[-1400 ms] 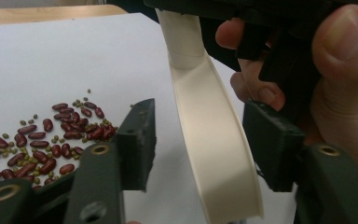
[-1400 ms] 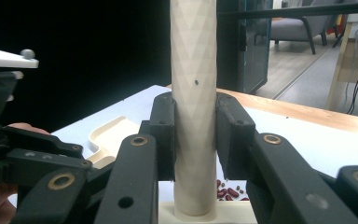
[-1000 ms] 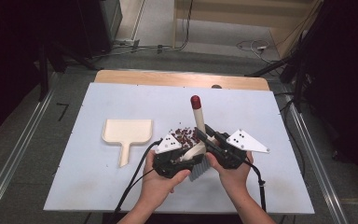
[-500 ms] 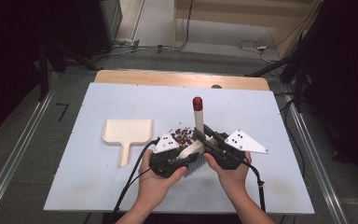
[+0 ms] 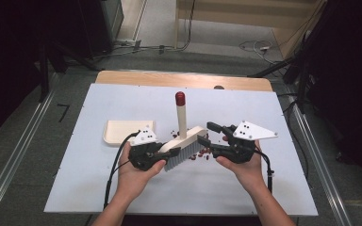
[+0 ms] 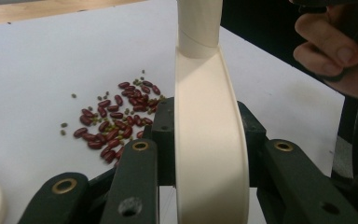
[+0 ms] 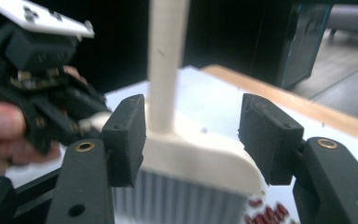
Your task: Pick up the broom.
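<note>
The left hand-held gripper point(image 5: 162, 153) is clamped on the cream head of the brush point(image 5: 186, 141), which stands bristles-down on the tabletop point(image 5: 122, 188) among scattered beans point(image 6: 114, 121), handle upright. The right hand-held gripper point(image 5: 212, 139) has just been opening; its jaws stand apart around the brush's other end, pads off it. A dustpan point(image 5: 120, 131) lies just beside the left hand-held gripper.

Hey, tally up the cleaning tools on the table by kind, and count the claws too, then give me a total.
Brush: 1
Dustpan: 1
Claws: 2, the left claw shut on the brush, the right claw open beside it
Total: 4

The scattered beans are too many and too small to count.
</note>
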`<state>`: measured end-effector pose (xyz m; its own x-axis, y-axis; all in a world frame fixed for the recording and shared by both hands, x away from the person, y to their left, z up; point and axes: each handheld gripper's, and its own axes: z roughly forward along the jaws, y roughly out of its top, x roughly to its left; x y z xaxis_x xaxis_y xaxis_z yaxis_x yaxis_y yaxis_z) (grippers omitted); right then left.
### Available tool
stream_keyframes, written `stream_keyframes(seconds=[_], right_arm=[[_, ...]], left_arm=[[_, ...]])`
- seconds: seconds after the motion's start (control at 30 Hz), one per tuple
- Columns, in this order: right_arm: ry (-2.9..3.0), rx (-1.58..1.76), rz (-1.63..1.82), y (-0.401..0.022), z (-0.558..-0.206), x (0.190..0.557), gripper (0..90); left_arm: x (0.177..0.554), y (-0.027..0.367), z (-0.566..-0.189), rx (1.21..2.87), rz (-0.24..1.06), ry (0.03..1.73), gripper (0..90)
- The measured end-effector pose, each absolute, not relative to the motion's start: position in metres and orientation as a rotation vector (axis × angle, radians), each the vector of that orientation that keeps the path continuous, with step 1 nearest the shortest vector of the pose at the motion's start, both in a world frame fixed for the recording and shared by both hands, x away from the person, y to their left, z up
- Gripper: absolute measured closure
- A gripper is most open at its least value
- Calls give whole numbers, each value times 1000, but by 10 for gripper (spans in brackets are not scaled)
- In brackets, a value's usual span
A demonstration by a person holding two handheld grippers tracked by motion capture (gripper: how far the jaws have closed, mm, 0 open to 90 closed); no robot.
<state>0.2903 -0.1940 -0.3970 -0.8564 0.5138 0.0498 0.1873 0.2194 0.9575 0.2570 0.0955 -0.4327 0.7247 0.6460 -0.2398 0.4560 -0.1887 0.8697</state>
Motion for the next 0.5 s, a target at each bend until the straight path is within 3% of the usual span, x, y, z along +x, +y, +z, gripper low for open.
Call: stream_keyframes(seconds=[0.5], right_arm=[[2476, 573, 1646, -213, -403, 305, 397]], left_arm=[[250, 127, -434, 1923, 175, 598, 685]])
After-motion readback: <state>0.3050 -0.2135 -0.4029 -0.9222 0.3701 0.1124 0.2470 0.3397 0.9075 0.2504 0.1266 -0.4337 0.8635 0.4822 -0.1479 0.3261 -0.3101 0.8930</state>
